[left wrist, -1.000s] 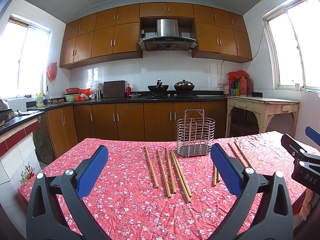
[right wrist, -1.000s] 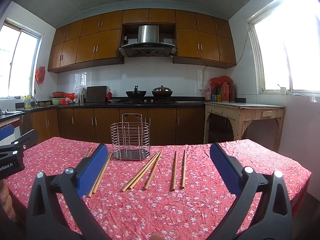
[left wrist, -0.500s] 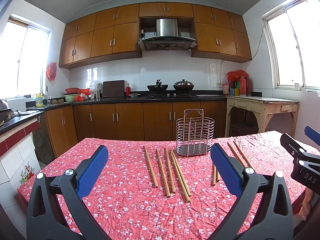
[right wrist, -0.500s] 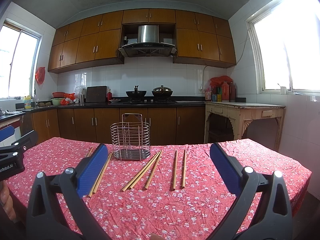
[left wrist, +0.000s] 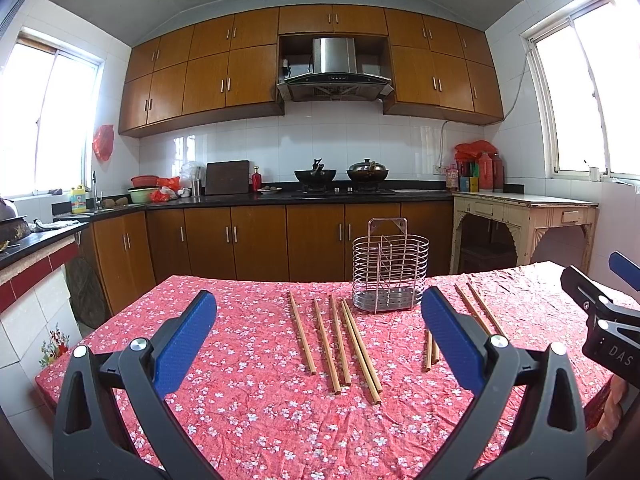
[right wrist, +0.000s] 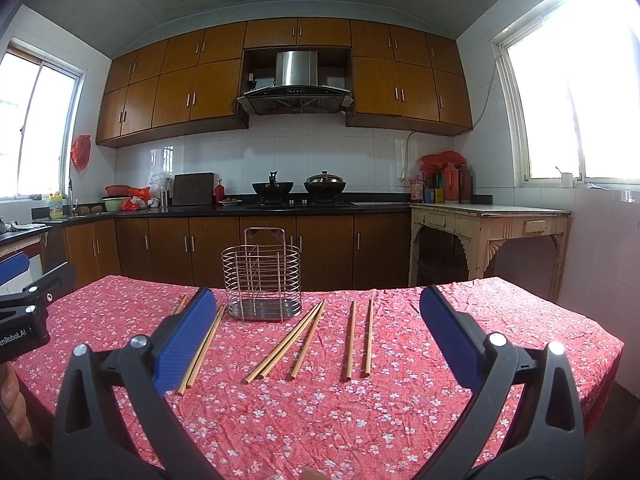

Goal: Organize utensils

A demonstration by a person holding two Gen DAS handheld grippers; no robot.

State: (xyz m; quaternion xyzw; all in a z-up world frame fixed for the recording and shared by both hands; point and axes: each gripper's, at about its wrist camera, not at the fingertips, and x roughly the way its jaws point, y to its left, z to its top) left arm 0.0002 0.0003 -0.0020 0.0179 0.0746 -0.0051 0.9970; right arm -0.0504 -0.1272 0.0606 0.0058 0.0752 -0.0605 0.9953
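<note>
Wire utensil basket (right wrist: 261, 282), frame centre; loose wooden chopsticks (right wrist: 286, 342) beside it; left gripper (left wrist: 320, 330), right gripper (right wrist: 318, 330) both released, holding nothing.

I hold my left gripper (left wrist: 318, 336) level and pointing forward, its two blue-padded fingers (left wrist: 185, 342) spread wide apart with nothing between them. My right gripper (right wrist: 318, 336) sits the same way, blue fingers (right wrist: 448, 336) splayed wide and gripping nothing. Each gripper shows at the edge of the other's view, side by side and well apart, with a bit of my hand (right wrist: 12, 408) visible under the left one.
</note>
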